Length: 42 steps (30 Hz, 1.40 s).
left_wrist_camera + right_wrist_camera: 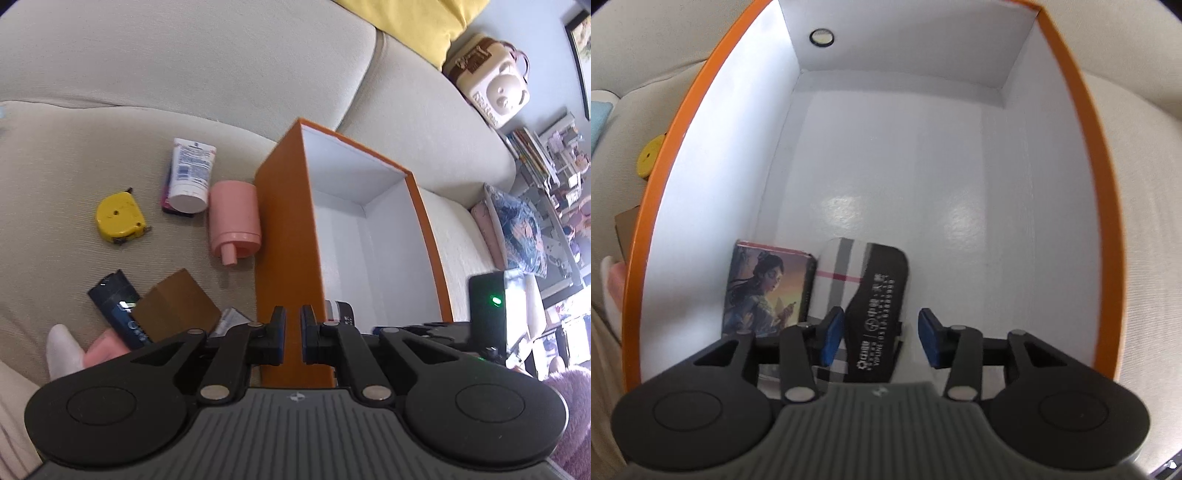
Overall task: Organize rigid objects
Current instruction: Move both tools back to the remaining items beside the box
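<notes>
An orange box (284, 236) with a white inside stands on a beige sofa. My left gripper (293, 332) is shut in front of its left outer wall, and I see nothing held. Left of the box lie a yellow tape measure (118, 218), a white tube (190, 173), a pink bottle (234, 221), a dark blue oblong object (118, 306) and a small brown carton (177, 306). My right gripper (881, 341) hangs open inside the orange box (683, 122), over a plaid and black case (864, 291). Its pads are clear of the case. An illustrated card box (768, 291) lies beside the case.
A person's foot in a white sock (64, 350) rests on the seat near the brown carton. A yellow cushion (406, 22) and a cream bear-faced case (487, 81) sit on the sofa back. Patterned pillows (517, 229) lie at the right end. Most of the box floor (923, 166) is bare.
</notes>
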Tool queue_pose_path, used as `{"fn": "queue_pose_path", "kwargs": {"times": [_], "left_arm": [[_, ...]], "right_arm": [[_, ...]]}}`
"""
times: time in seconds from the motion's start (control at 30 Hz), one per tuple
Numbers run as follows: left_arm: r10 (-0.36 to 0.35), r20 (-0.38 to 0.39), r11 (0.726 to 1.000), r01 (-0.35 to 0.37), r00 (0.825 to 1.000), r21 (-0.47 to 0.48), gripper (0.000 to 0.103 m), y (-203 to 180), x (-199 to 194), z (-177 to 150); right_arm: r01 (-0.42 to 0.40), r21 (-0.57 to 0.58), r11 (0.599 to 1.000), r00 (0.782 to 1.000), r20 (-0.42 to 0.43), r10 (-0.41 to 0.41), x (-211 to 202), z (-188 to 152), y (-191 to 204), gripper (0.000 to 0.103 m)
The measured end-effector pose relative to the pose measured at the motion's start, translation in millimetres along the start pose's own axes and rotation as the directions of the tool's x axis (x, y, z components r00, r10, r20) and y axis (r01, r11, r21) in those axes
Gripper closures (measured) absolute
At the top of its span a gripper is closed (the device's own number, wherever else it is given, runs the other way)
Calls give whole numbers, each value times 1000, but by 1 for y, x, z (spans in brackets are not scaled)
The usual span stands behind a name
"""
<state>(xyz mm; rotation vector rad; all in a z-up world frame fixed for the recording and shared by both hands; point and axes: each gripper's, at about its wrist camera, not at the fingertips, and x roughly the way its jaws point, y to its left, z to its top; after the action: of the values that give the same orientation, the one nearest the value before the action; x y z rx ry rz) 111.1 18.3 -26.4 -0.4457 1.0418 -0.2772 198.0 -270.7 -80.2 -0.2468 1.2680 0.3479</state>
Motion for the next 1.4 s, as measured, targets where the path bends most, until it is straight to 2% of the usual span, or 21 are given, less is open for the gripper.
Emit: {"fn": "queue_pose_path", "kwargs": {"times": [0.1,0.23,0.4,0.47,0.53,0.6,0.67,0.77,0.83,0.97,1.0,1.03,1.13,1.23,1.4], "left_arm": [[2,17,1000,-2,1000,-18,95,12,-10,2],[11,47,999,-9,999,-45,95,32,-26,6],[42,70,997,-37,997,-69,95,63,-44,7],[42,68,996,-37,997,-81,95,76,-49,7],[47,57,996,-42,997,-81,95,85,-52,7],[50,33,995,-47,998,-83,95,93,-51,6],[48,-1,996,-48,999,-74,95,97,-47,4],[30,-46,997,-34,998,-74,94,102,-35,0],[14,-68,996,-19,998,-83,81,105,-27,-1],[-1,-91,996,-7,996,-90,67,103,-12,-1],[-2,-94,995,-8,996,-96,63,103,-9,-1],[-4,-98,994,-6,995,-108,62,103,-5,0],[-19,-117,990,2,993,-139,57,105,9,2],[-6,-119,987,-13,993,-157,56,108,18,4],[35,-121,984,-55,992,-171,56,116,15,5]], "right_arm": [[21,9,1000,998,55,-21,-19,-5,2,57],[0,8,1000,983,185,-2,-58,-11,15,57],[-72,-25,997,939,334,77,-99,-5,61,58],[-104,-48,993,919,377,114,-112,-3,73,65],[-141,-80,987,903,399,161,-121,4,87,69],[-179,-122,976,894,393,213,-122,10,103,69],[-195,-169,966,897,367,245,-117,15,121,69],[-189,-255,948,915,305,265,-104,17,149,69],[-167,-309,936,935,253,250,-84,13,166,69],[-105,-378,920,964,187,187,-54,16,182,72],[-93,-385,918,968,182,174,-48,19,183,74],[-84,-392,916,971,176,164,-44,22,183,81],[-62,-415,908,976,167,143,-36,30,182,86],[-46,-435,899,979,159,128,-28,37,180,87],[-72,-438,896,979,141,147,-24,40,180,86]]}}
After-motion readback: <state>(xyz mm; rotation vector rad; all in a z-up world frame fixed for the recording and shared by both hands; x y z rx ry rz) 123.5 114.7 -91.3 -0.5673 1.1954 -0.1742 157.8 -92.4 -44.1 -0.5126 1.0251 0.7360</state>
